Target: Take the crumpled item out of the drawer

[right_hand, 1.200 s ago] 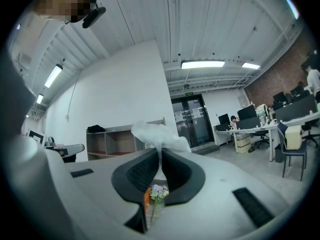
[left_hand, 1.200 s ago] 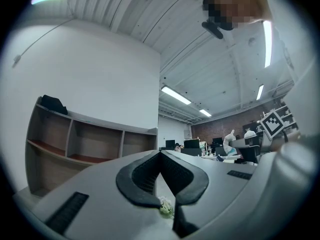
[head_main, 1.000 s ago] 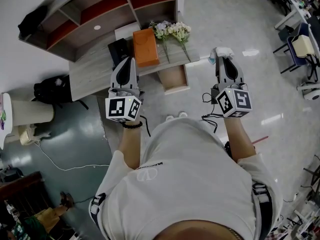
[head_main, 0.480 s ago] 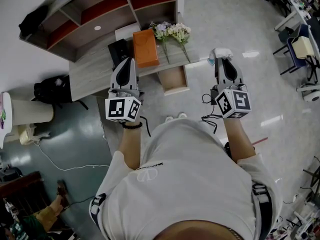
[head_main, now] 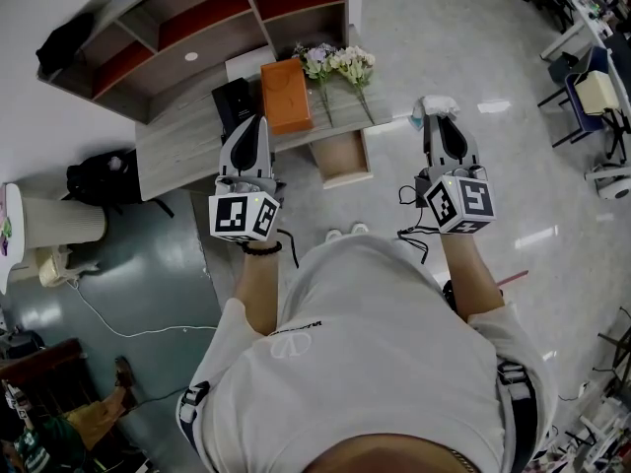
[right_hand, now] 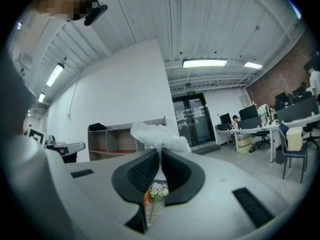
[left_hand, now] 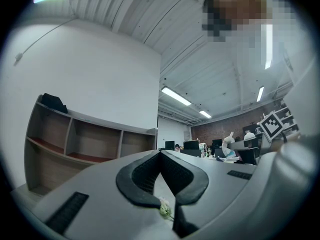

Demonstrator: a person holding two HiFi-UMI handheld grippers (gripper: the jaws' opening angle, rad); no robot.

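The crumpled item is a white tissue point(right_hand: 157, 133), and my right gripper point(right_hand: 160, 152) is shut on it, with the wad bunched above the fingertips. In the head view the tissue point(head_main: 438, 101) shows at the tip of the right gripper point(head_main: 440, 116), held over the floor to the right of the open drawer point(head_main: 344, 157). The drawer juts from the wooden desk point(head_main: 177, 146) and I see nothing lying in it. My left gripper point(head_main: 248, 124) hangs over the desk's front edge. Its jaws point(left_hand: 160, 155) are shut with nothing between them.
On the desk stand an orange box point(head_main: 286, 94), a black case point(head_main: 233, 101) and a bunch of flowers point(head_main: 340, 63). An open shelf unit point(head_main: 187, 28) lines the wall behind. A black bag point(head_main: 99, 177) lies on the floor at left. Office chairs point(head_main: 592, 92) stand at far right.
Both grippers and the tissue have kept their places. Only a bystander's foot at the lower left of the head view has shifted.
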